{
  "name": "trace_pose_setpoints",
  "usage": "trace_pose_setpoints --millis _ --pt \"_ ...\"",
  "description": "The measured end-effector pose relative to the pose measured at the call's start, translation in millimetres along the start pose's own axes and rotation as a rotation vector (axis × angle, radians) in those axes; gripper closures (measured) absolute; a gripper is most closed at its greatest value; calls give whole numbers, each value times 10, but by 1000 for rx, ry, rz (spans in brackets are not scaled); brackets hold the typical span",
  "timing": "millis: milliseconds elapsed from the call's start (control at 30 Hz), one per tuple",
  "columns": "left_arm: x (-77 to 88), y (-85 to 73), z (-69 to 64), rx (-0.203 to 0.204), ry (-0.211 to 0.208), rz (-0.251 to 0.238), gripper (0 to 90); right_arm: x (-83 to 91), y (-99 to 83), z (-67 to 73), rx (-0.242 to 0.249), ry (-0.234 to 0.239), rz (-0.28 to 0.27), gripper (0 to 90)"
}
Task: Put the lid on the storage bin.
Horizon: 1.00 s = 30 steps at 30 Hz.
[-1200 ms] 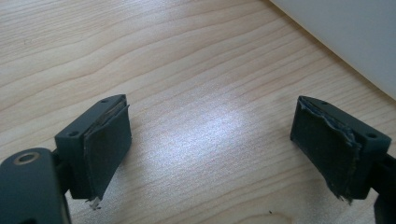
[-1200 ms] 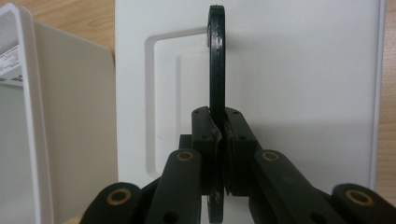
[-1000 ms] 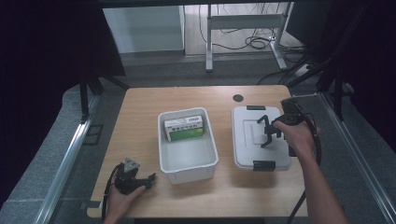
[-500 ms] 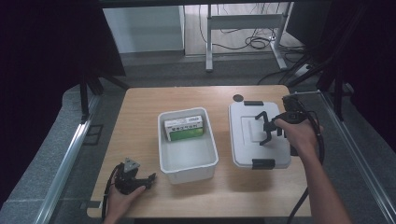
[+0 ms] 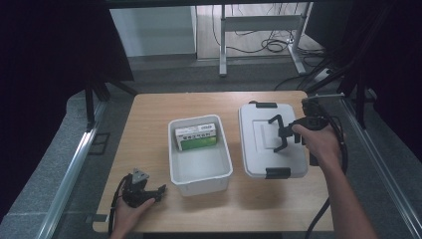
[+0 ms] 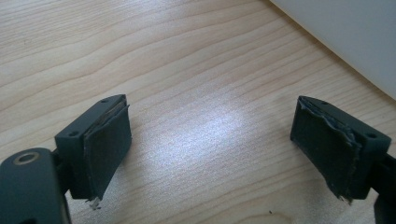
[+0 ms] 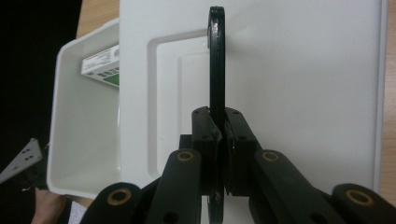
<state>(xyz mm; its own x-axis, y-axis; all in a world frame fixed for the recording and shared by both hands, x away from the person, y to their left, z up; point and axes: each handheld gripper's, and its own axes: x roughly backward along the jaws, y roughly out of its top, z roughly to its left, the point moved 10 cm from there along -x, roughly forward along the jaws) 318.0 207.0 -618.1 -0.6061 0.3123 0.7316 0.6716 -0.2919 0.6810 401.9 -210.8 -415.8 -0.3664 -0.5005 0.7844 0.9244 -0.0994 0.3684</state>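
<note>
Right tool (image 7: 219, 140) is clamped on the lid's thin black handle (image 7: 216, 60), lid (image 5: 271, 139) just right of the white bin (image 5: 200, 178). I'm pinching a narrow edge, so I expect the lid could swing or slip when carried, then clip the bin's rim. Green-and-white box (image 5: 196, 136) sits in the bin's far end. Left tool (image 6: 210, 144) rests wide open on the surface (image 5: 149, 124), idle.

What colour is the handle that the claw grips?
Black handle, seen best in the right gripper view.
</note>
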Motion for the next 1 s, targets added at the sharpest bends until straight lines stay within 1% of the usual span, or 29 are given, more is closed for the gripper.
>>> trace_pose_setpoints --millis 100,167,267,300,333,367,400,433,467,500,533,767,867,967,1000 --pt "0 0 0 0 0 0 122 25 -1 76 15 20 -7 850" --pt "0 0 0 0 0 0 123 40 -12 162 23 42 0 850" --pt "0 -1 1 -1 1 1 122 42 -13 251 41 53 0 850" --pt "0 -1 1 -1 1 1 123 42 -13 251 41 53 0 850" --pt "0 -1 1 -1 1 1 123 38 -16 319 53 62 1 850" --pt "0 -1 1 -1 1 1 123 33 -12 341 58 65 -3 850" --pt "0 -1 1 -1 1 1 122 35 -19 364 61 69 4 851" --pt "0 -1 1 -1 1 1 122 35 -19 364 61 69 4 851" --pt "0 -1 1 -1 1 0 122 29 -19 426 72 74 5 850" --pt "0 -1 1 -1 1 0 122 29 -19 426 72 74 5 850" --pt "0 -1 1 -1 0 1 122 29 -14 465 75 76 4 850" --pt "0 -1 1 -1 0 0 122 18 -5 577 83 94 2 850" --pt "0 -1 1 -1 0 1 122 8 -5 609 96 95 3 850" --pt "0 0 1 0 0 0 122 5 -4 653 94 102 6 850" --pt "0 -1 1 -1 0 0 122 2 -3 658 101 101 5 850"
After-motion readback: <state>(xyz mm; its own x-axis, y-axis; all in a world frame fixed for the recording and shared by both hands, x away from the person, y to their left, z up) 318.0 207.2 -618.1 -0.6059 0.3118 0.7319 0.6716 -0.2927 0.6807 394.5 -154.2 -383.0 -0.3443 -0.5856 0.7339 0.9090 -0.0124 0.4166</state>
